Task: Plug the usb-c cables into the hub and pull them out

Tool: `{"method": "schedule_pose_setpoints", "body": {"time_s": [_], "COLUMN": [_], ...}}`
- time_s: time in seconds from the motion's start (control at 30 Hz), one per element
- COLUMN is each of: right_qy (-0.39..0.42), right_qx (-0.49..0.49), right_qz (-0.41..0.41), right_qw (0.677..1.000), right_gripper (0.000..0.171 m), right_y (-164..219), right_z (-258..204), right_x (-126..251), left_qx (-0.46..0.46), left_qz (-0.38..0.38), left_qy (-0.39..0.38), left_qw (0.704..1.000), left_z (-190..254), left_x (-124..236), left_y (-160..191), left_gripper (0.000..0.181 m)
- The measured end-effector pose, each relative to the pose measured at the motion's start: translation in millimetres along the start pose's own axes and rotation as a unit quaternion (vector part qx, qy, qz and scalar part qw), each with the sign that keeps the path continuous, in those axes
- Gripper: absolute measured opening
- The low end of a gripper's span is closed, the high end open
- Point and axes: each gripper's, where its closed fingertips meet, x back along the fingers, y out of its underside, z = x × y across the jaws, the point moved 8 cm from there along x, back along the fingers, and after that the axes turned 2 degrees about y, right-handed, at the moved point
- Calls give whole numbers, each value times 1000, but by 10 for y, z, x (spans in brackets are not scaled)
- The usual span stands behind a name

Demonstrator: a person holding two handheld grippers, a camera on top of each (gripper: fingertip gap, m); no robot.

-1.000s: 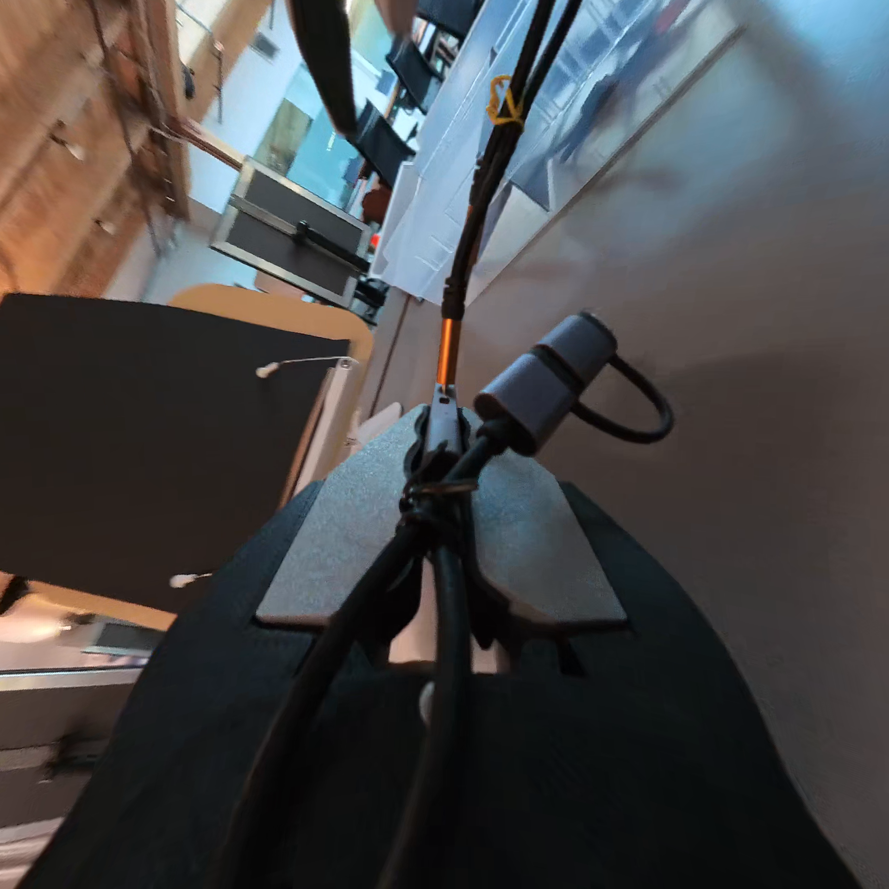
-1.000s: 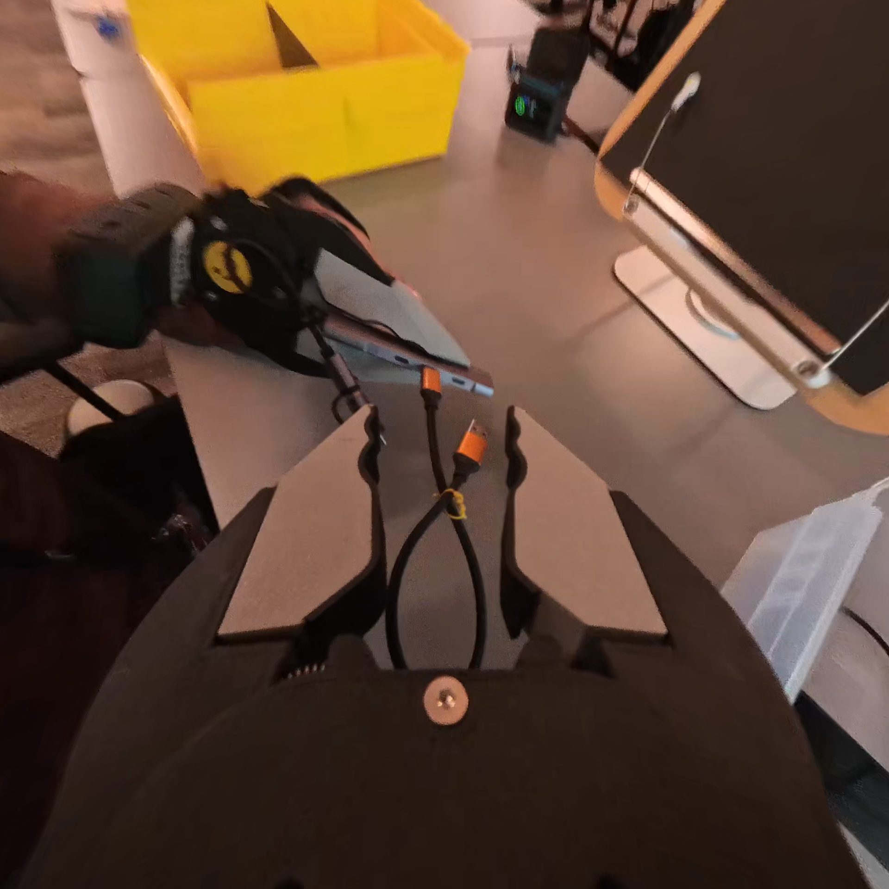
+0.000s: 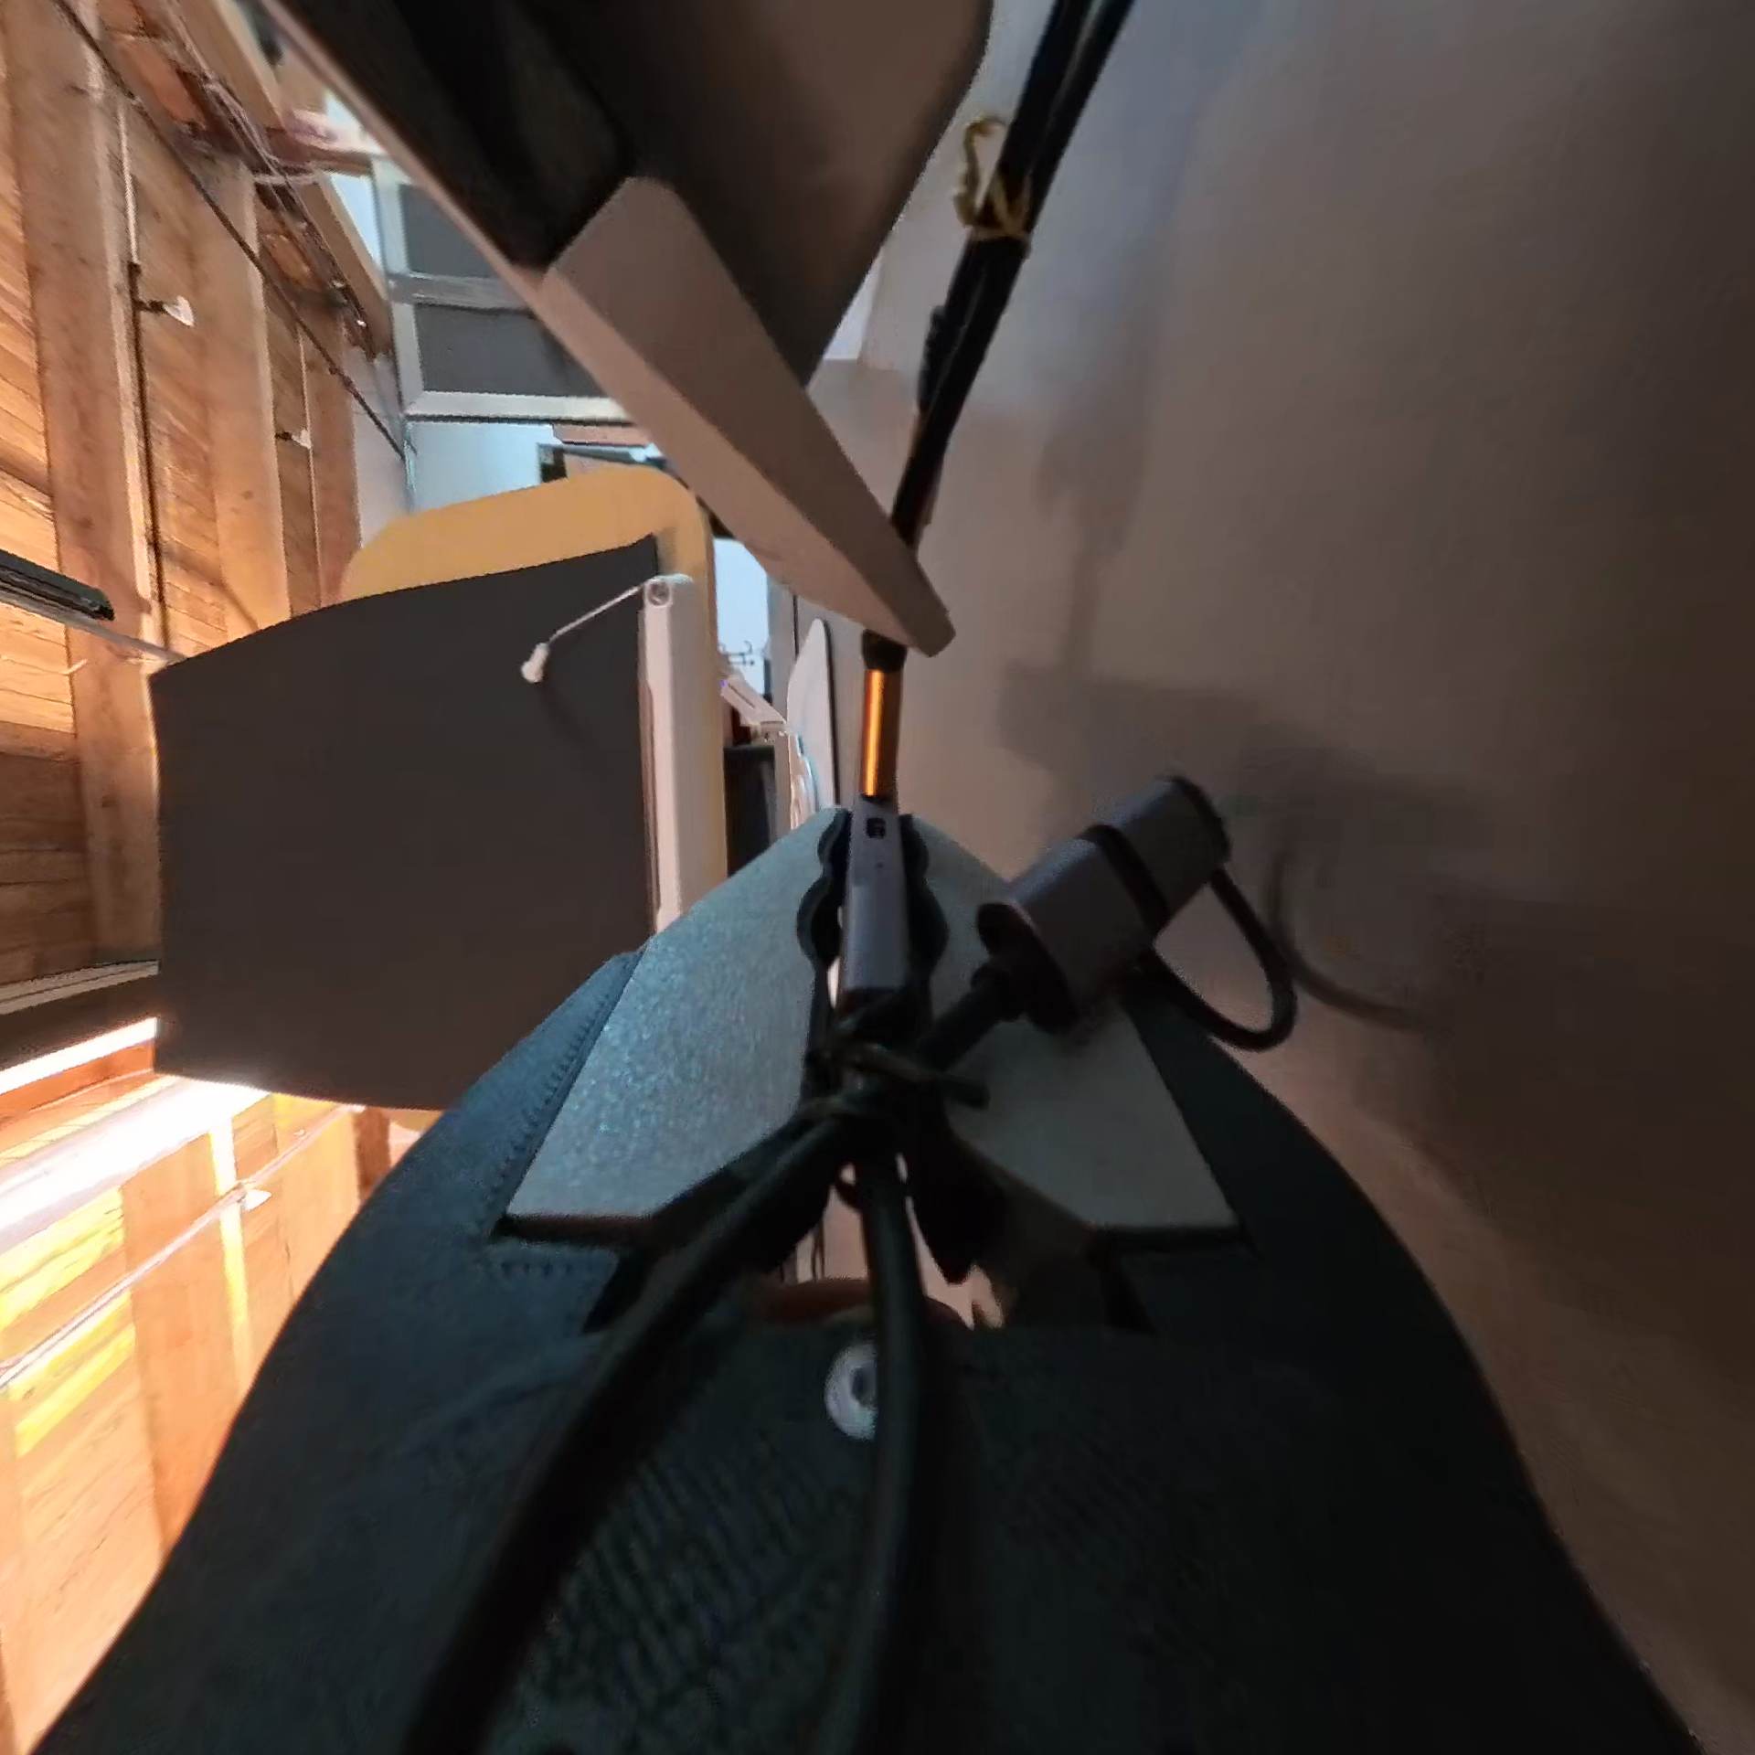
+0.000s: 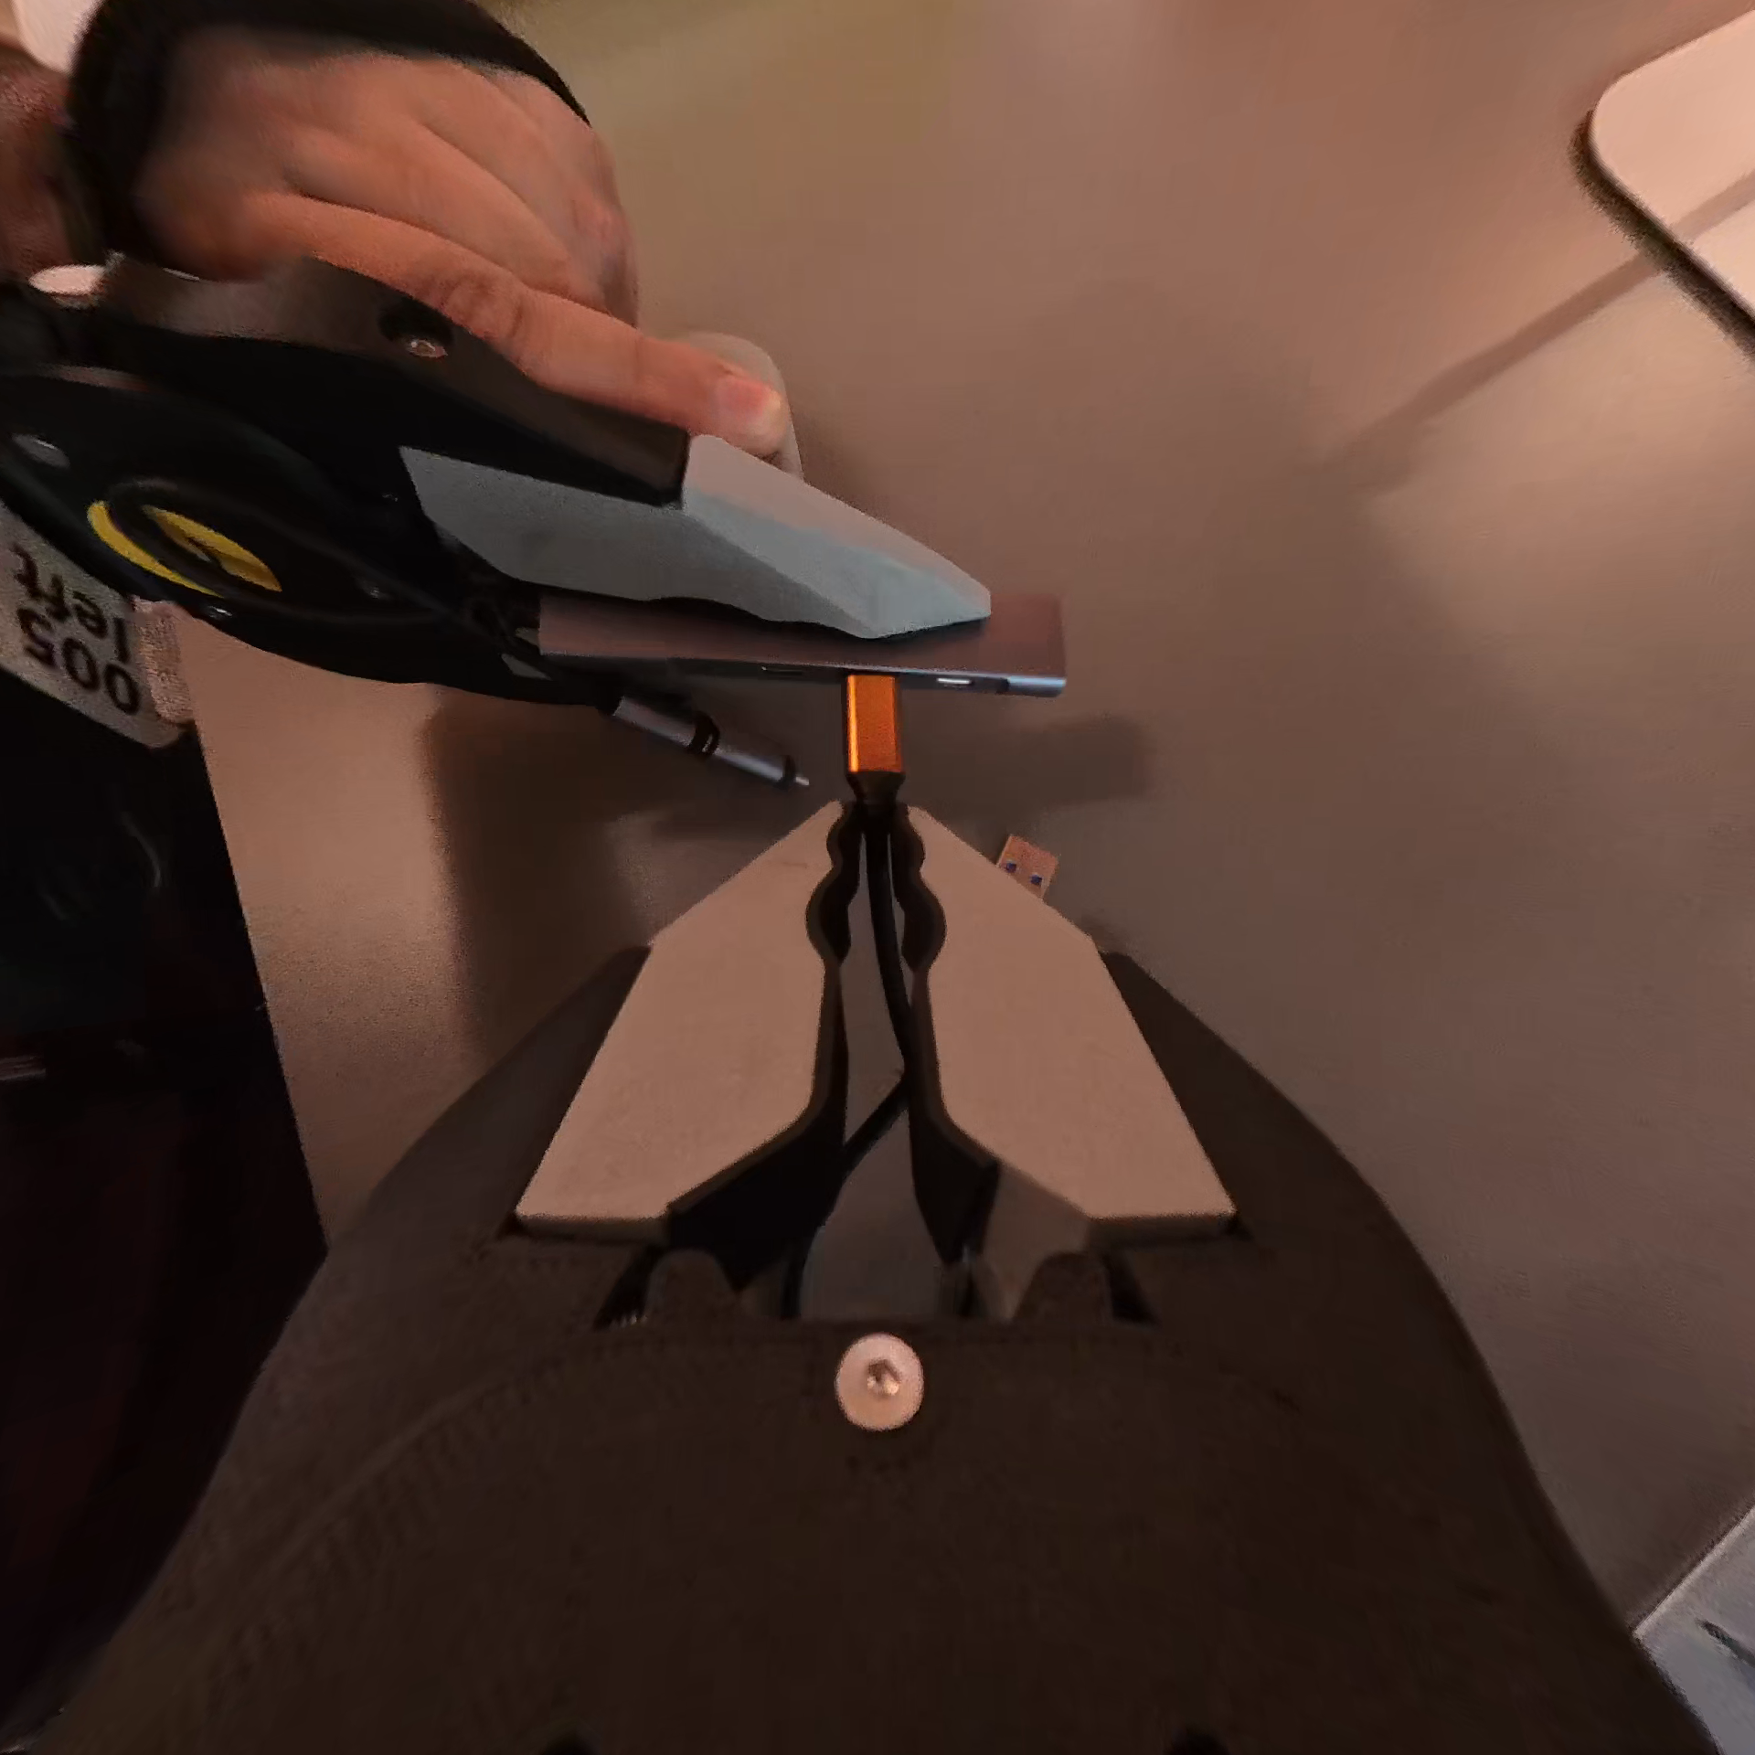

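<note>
Left claw [image 4: 912,608] clamped flat on the grey hub [image 4: 950,636], holding it just above the table [image 4: 1330,475]. Orange USB-C plug [image 4: 872,722] seated in the hub's near edge. Right claw [image 4: 874,836] pinched on the black cable [image 4: 888,950] right behind that plug. Second orange plug [image 4: 1030,869] lies loose on the table, just right of the right claw.

A grey bench [image 4: 1330,475] under warm, dim light — wood-panelled wall [image 3: 114,380] at the left, a dark screen [image 3: 399,836] beside it.
</note>
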Motion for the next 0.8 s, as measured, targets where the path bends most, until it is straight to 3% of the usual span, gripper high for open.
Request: {"method": "schedule_pose_setpoints", "body": {"time_s": [0.33,0.43,0.53,0.63,0.67,0.73,0.8], "right_qy": [8,35,146,165,150,118,83], "right_qx": [0,23,26,-20,-29,-48,-68], "right_qz": [30,35,93,217,255,303,303], "right_qw": [1000,999,985,962,955,944,947], "right_gripper": [4,25,27,31,33,31,38], "right_y": [-33,-93,-205,-267,-264,-246,-217], "right_z": [73,78,219,263,254,257,286], "right_x": [86,236,677,1216,1343,1476,1429], "left_qx": [61,166,336,456,503,596,657], "left_qz": [27,83,136,187,217,283,324], "left_qy": [12,75,169,223,240,285,296], "left_qw": [998,980,917,841,802,695,613], "left_z": [-87,-105,-189,-313,-373,-486,-581], "left_x": [-62,-53,-91,-102,-84,-45,-31], "left_y": [39,9,125,314,356,405,471], "left_gripper": [7,6,7,7,6,7,6]}}
